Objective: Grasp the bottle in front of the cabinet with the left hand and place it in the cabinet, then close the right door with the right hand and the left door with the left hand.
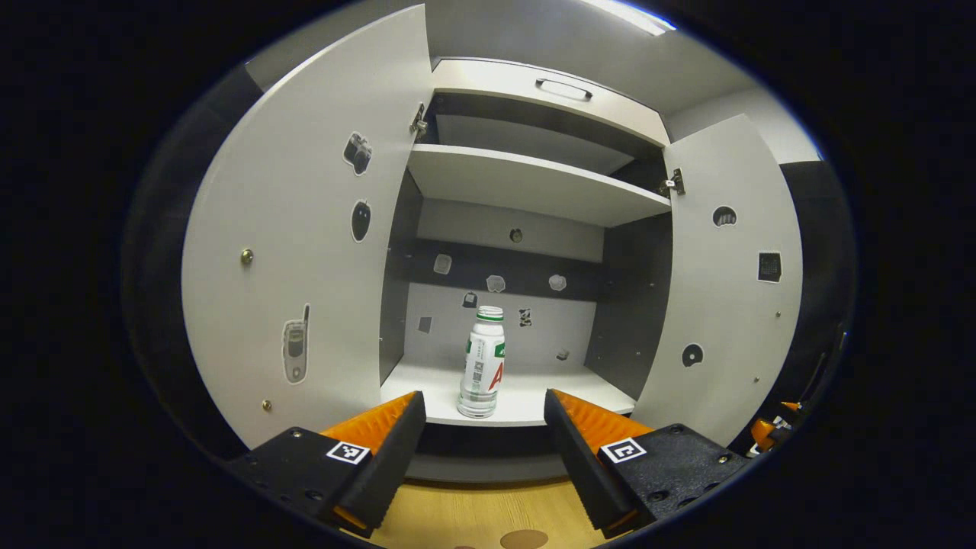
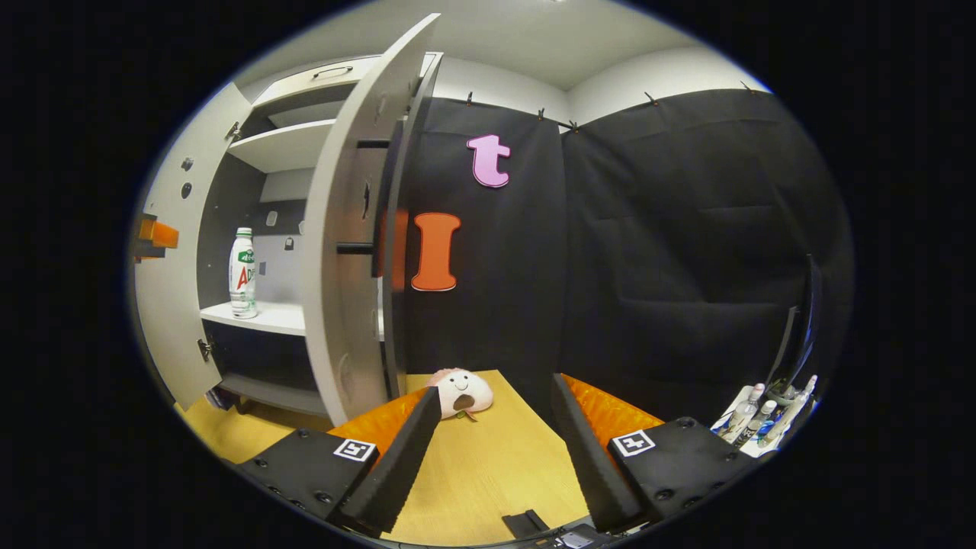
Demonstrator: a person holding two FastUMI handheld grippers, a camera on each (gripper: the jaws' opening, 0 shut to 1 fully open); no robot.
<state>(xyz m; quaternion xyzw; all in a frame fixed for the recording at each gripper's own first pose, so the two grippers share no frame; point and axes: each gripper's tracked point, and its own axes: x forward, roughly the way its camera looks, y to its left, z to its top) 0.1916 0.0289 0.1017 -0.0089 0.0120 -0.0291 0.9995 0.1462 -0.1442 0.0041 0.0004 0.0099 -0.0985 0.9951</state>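
Bottle: the bottle point(image 1: 483, 364) is standing upright at the centre of the left gripper view, on the lower shelf point(image 1: 534, 396) of the cabinet point(image 1: 534, 183), close to the shelf's front edge; in the right gripper view it is showing at mid-left, between the two open doors.

Left tongs: I am holding the left tongs point(image 1: 483, 427) released, fingers spread wide at the bottom of the frame, apart from the bottle and gripping nothing.

Right tongs: the right tongs point(image 2: 496, 427) are likewise gaping and empty, hanging over the wooden surface point(image 2: 488, 457) at the bottom centre.

Doors: the left door point(image 1: 297, 229) is filling the left of the left gripper view and the right door point(image 1: 724, 282) is standing open at the right of it; in the right gripper view the right door is showing nearly edge-on, left of centre.

Stage, as I judge it: the bottle is looking placed, and the two doors are waiting to be shut.

Risk one: the bottle is sitting so near the shelf lip that a door swinging in fast could, I think, clip it and topple it.

Risk two: my right tongs are facing the door's thin edge, so a push there could slip off or jam a finger in the closing gap.

Risk three: the small pink toy point(image 2: 460, 391) is lying on the surface near the door's foot, and my tongs could catch it on the way.

Writing: the bottle's label is carrying a large red "A" with green trim; the rest is too small for me to read.
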